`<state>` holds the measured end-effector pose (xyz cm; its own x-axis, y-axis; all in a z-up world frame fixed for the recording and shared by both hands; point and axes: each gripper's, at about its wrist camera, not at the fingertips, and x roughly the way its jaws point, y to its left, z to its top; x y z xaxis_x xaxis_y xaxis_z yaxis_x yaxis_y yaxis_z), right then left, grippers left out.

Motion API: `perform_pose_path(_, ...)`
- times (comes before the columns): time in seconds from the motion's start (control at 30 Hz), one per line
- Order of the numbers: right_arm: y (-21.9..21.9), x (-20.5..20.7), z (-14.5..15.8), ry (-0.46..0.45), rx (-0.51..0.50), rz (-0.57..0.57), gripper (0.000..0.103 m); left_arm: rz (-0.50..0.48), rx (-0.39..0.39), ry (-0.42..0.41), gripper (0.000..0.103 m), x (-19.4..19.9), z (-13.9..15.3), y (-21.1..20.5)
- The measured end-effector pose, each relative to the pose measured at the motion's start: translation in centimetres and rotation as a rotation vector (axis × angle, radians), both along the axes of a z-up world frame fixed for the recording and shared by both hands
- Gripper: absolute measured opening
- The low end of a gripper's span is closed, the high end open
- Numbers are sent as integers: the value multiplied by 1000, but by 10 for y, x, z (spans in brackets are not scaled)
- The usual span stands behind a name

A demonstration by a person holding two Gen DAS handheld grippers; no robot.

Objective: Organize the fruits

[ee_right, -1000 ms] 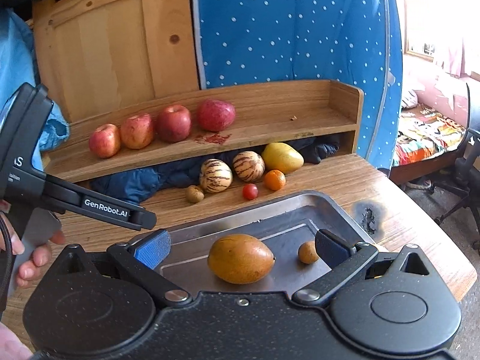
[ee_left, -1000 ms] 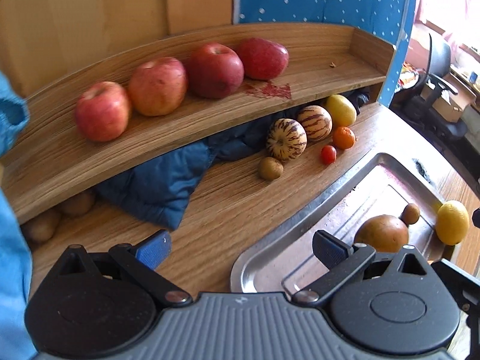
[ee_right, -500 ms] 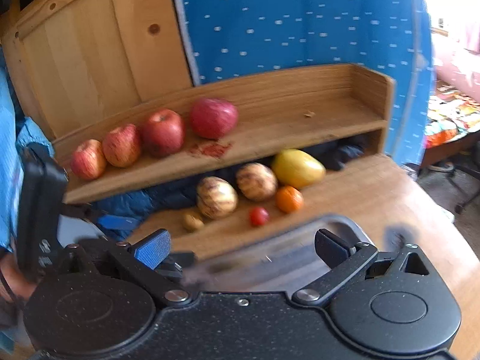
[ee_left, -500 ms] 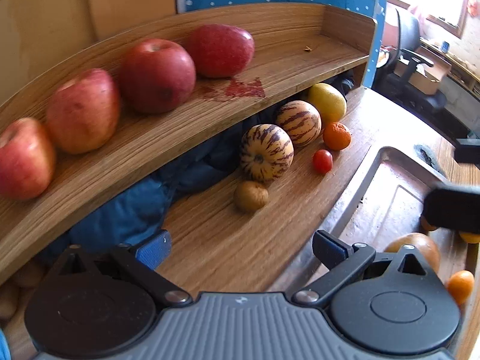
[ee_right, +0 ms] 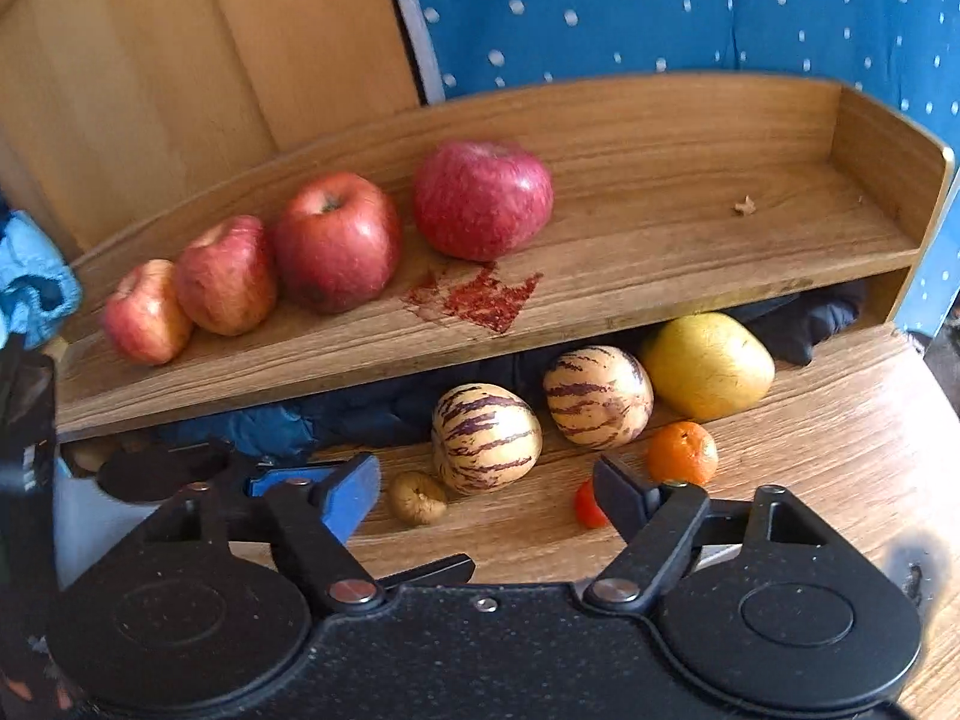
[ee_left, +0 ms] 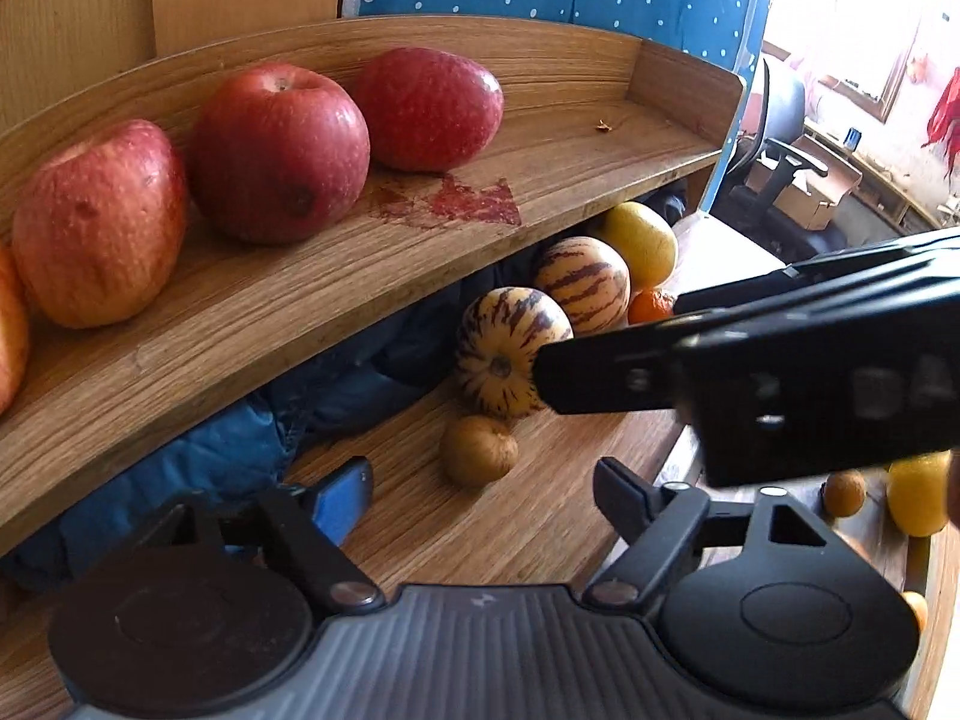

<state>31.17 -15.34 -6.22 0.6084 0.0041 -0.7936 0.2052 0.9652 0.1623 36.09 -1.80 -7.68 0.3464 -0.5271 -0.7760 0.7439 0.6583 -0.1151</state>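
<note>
Several red apples [ee_right: 336, 243] stand in a row on the wooden shelf [ee_right: 660, 240]. Under its front edge, on the table, lie two striped melons [ee_right: 486, 438], a yellow fruit [ee_right: 708, 366], a mandarin [ee_right: 683, 453], a cherry tomato [ee_right: 585, 504] and a small brown fruit [ee_right: 417, 498]. My right gripper [ee_right: 486, 489] is open and empty just in front of the nearer striped melon. My left gripper [ee_left: 480, 489] is open and empty, with the small brown fruit [ee_left: 479, 450] close ahead between its fingers. The right gripper's black body [ee_left: 780, 360] crosses the left wrist view and hides part of a melon [ee_left: 510, 354].
A dark blue jacket [ee_left: 240, 450] is stuffed under the shelf. At the right, behind the gripper body, a lemon [ee_left: 918, 492] and a small brown fruit [ee_left: 843, 492] lie in the metal tray. A red stain [ee_right: 480, 300] marks the shelf. An office chair [ee_left: 780, 138] stands beyond the table.
Both grippers have moved forward toward the shelf and the fruits on the table. The right gripper has left the tray and now crosses the left wrist view. Both have stayed open.
</note>
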Motion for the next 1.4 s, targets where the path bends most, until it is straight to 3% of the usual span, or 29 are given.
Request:
perform_pose_path(0.23,-2,17,-9,31,11,-13,65,40,-18,-5,67,10,-2,0)
perform_pose_path(0.3,-1,23,-10,35,13,-10,64,37,-26,-4,59,11,-2,-1)
perform_pose_path(0.43,-1,34,-16,51,19,-1,62,27,-41,1,54,14,-2,-1)
perform_pose_path(0.7,-1,42,-20,60,-1,-8,52,16,-44,19,32,17,-1,-2)
perform_pose_path(0.9,-3,34,-20,33,-7,-27,49,29,-33,16,31,18,1,-2)
perform_pose_path(0.97,-3,25,-16,8,-14,-38,44,33,-31,11,31,18,4,1)
perform_pose_path(1.1,-8,7,-6,-44,19,-73,24,37,-29,-3,31,13,10,4)
perform_pose_path(1.17,-11,2,-6,-30,18,-78,27,41,-20,-3,31,10,11,3)
perform_pose_path(1.23,-12,1,-7,-25,25,-89,37,54,-5,-3,31,8,10,4)
perform_pose_path(1.4,-14,5,-12,-20,111,-104,49,74,14,-13,31,7,10,11)
